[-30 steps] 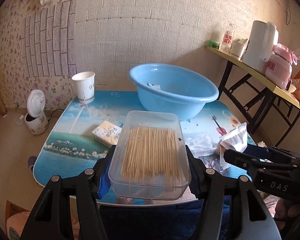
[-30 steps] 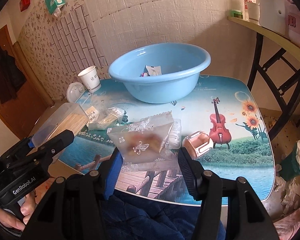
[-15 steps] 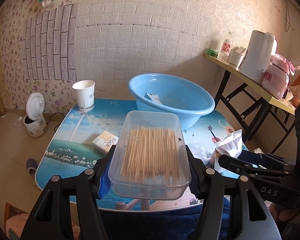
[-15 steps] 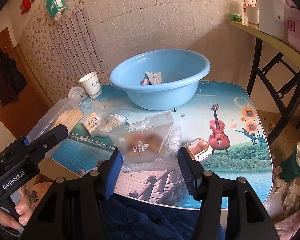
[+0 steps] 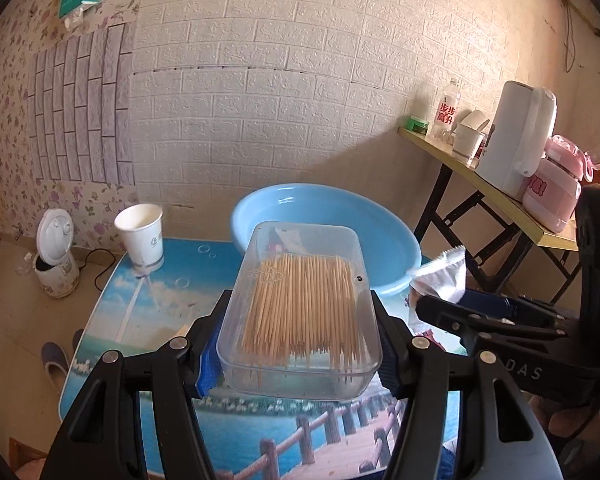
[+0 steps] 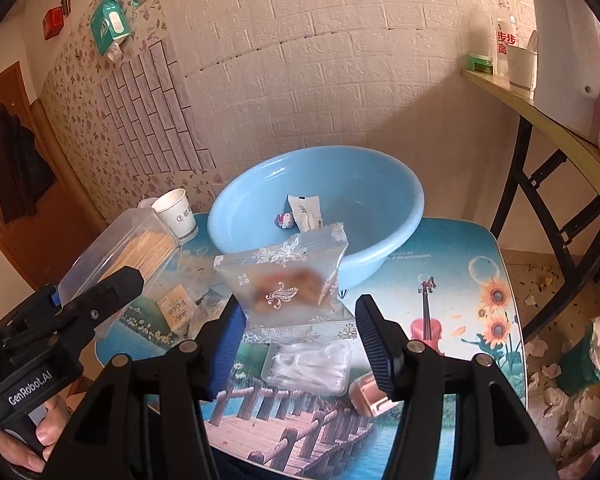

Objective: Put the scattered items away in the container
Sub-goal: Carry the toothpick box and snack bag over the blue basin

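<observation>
box (image 5: 300, 312): clear, full of wooden sticks, clamped in left tongs (image 5: 298, 354) above tabletop (image 5: 148, 320)
bag (image 6: 286, 284): frosted, brown snack, pinched in right tongs (image 6: 300, 340)
basin (image 6: 356, 184): blue, two items inside
cups: one

Rice cooker (image 5: 56, 256) on floor; slipper (image 5: 56, 362), probably.

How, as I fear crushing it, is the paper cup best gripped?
Take the cup across its wall just under the rolled rim, probably its stiffest part, and close gently. It stands upright, mouth up, at the table's far left corner, with the basin to its right, so come in level from the near side.
</observation>
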Motion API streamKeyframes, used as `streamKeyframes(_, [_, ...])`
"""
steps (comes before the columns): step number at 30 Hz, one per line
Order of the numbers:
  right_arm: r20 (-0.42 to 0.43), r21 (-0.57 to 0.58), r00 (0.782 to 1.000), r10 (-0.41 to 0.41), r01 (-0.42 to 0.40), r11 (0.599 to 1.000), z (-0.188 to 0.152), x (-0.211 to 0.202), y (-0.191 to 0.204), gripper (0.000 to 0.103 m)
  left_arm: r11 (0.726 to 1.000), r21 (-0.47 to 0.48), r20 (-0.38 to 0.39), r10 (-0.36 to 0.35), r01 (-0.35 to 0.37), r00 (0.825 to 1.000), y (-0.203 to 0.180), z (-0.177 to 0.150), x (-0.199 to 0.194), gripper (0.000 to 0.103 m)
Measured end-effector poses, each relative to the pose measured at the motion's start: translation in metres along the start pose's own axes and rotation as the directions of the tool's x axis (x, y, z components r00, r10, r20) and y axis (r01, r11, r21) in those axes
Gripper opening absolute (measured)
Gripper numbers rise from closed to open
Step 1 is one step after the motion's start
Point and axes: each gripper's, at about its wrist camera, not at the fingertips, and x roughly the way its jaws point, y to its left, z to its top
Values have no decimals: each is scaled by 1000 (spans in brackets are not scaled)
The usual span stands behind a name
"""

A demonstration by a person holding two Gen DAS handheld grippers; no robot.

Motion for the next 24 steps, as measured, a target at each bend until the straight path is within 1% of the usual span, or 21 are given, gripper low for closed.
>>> streamKeyframes(4, [-8, -14, 1000, 11, -11, 1000, 26, 18, -5, 58, 1000, -16, -6, -21, 20, 1000, -3, 14, 15, 59])
streamKeyframes(7, [-17, -45, 1000, 24, -25, 999, 42, 34, -9, 58, 1000, -16, -9, -16, 16, 1000, -5, 20, 26, 59])
streamKeyframes(9, [-31, -46, 999, 21, -22, 999, 49, 48, -14, 58, 1000, -20, -27, -11, 11, 1000, -5, 23, 37, 59])
streamKeyframes(11, [-49, -36, 999, 21, -22, 999, 53, 62, -21, 58, 1000, -21, -53, -13, 12, 999, -5, 25, 49, 59])
streamKeyframes(14, [-49, 0, 998, 28, -29, 1000, 56, 74, -34, 58, 1000, -10, -78, -6, 6, 997, -7, 28, 67, 59])
streamKeyframes(18, [-60, 3, 998, 27, -27, 1000, 57, 86, -41, 58, 998, 35, -91, 57, -54, 994, -12, 31, 92, 59])
streamKeyframes(21, [-66, -2, 998, 22, -22, 1000, 57, 93, -44, 58, 997, 39, -104, 64, -60, 993, -13, 35, 109, 59])
streamKeyframes(24, [-61, 8, 998, 0, 0, 1000, 56, 99, -49, 58, 997, 41, -116, 74, -70, 990, -11, 38, 124, 59])
